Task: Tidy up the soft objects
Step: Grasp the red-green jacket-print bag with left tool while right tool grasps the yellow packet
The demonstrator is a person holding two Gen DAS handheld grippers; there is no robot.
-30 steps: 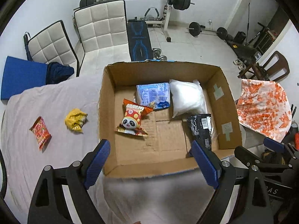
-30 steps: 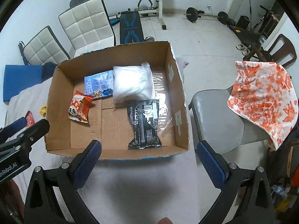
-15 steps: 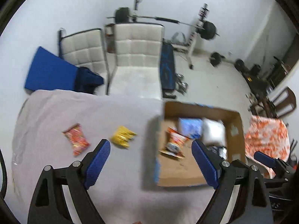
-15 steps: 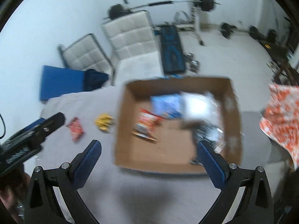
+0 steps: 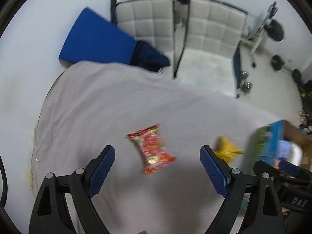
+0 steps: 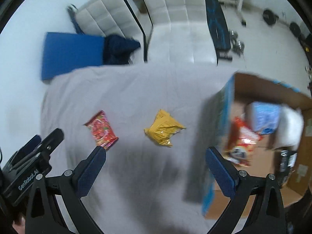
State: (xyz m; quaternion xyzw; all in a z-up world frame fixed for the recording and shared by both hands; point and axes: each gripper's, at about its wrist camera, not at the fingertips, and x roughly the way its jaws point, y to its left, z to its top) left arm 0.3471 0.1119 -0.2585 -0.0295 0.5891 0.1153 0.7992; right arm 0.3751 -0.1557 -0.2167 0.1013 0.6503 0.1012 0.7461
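I hold left claw wide over crinkly red snack packet; right claw wide, empty; drop straight, pinch packet middle.

- two snack packets are lying loose on the grey sheet: one red packet and one yellow packet.
- one cardboard box is sitting at the right.
- four soft items are showing inside it: one red panda packet, one blue pack, one white bag and one black packet.
- two white padded chairs are standing behind the sheet.
- two grippers are showing, each with two blue pads.
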